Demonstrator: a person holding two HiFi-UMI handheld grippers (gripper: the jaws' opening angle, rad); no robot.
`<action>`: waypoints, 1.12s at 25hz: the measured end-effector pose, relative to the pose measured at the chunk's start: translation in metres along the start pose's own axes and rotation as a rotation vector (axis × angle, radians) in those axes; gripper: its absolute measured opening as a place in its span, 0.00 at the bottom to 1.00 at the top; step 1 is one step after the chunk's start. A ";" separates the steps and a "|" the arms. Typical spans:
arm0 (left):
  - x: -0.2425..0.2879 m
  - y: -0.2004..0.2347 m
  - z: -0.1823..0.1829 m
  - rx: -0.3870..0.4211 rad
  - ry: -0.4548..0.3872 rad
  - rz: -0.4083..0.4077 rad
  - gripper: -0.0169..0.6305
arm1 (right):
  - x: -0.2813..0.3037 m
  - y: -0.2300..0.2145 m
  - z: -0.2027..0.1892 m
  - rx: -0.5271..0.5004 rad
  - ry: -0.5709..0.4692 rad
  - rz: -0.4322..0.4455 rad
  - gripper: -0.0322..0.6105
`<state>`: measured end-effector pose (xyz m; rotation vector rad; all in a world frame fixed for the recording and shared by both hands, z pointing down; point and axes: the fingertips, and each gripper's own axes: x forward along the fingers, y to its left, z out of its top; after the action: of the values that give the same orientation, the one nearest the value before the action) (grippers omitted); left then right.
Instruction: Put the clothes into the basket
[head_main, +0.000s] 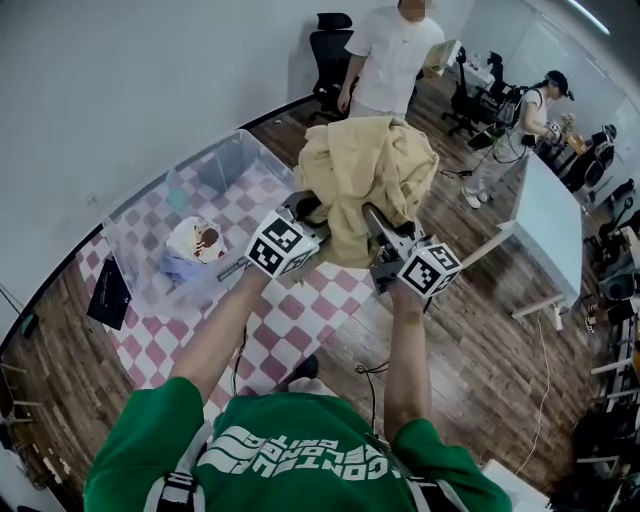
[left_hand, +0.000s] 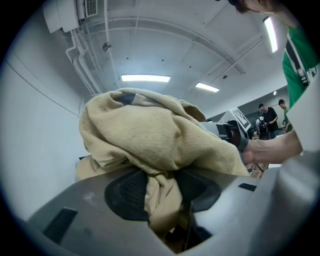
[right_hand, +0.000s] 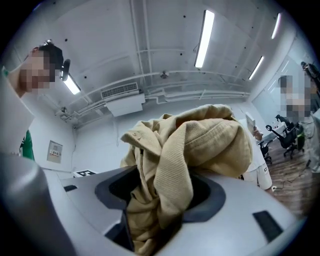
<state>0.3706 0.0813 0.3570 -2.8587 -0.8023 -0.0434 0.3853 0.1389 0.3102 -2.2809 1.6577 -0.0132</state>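
Note:
A tan corduroy garment (head_main: 365, 180) hangs bunched in the air above the checkered table, held from both sides. My left gripper (head_main: 305, 212) is shut on its left part, cloth pinched between the black pads (left_hand: 125, 192). My right gripper (head_main: 378, 228) is shut on its right part, with folds of the garment (right_hand: 170, 190) stuffed between its jaws. In the left gripper view the garment (left_hand: 150, 135) fills the middle and the right gripper (left_hand: 232, 131) shows behind it. A clear plastic basket (head_main: 150, 225) stands on the table to the left, with a white and blue piece of clothing (head_main: 192, 245) inside.
The pink and white checkered table (head_main: 300, 310) lies below my arms, with a dark tablet-like thing (head_main: 108, 293) at its left end. A person in a white shirt (head_main: 395, 55) stands just beyond the garment. A white desk (head_main: 545, 225), office chairs and other people are at the right.

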 end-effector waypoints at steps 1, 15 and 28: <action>-0.001 0.002 0.004 0.002 -0.007 0.003 0.26 | 0.002 0.002 0.004 -0.004 -0.006 0.005 0.47; -0.062 0.082 0.068 0.133 -0.067 0.148 0.26 | 0.091 0.054 0.051 -0.038 -0.116 0.206 0.47; -0.200 0.182 0.063 0.182 -0.014 0.419 0.26 | 0.226 0.149 0.018 0.055 -0.118 0.505 0.47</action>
<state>0.2930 -0.1631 0.2515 -2.7896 -0.1838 0.0978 0.3245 -0.1073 0.2140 -1.7288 2.0852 0.1849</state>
